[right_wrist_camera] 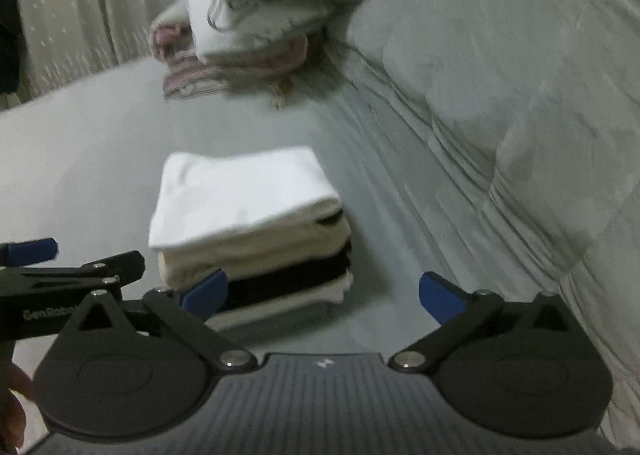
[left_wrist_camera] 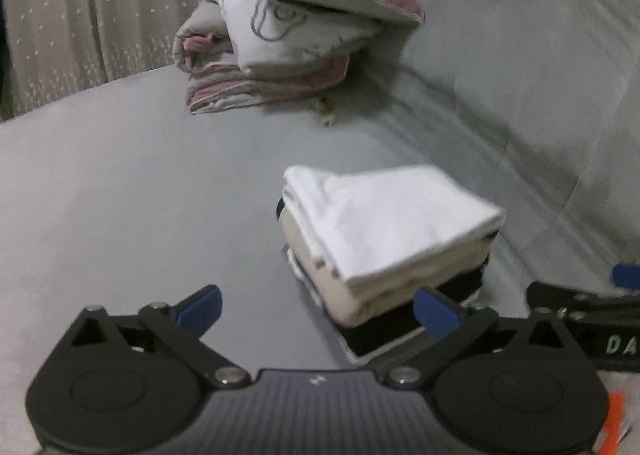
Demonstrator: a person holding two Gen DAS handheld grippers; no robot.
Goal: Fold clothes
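Note:
A stack of folded clothes (left_wrist_camera: 392, 239) lies on the grey bed, with a white piece on top, then cream, black and white layers. It also shows in the right wrist view (right_wrist_camera: 248, 223). My left gripper (left_wrist_camera: 318, 309) is open and empty, just in front of and left of the stack. My right gripper (right_wrist_camera: 322, 293) is open and empty, just in front of the stack's right side. The right gripper shows at the edge of the left wrist view (left_wrist_camera: 592, 319), and the left gripper at the edge of the right wrist view (right_wrist_camera: 60, 275).
A pile of pink and white bedding with a pink pillow on top (left_wrist_camera: 296, 31) sits at the far side of the bed (left_wrist_camera: 120, 183); it also shows in the right wrist view (right_wrist_camera: 256, 15). A beige curtain (left_wrist_camera: 60, 15) hangs behind. A rumpled grey quilt (right_wrist_camera: 500, 95) rises on the right.

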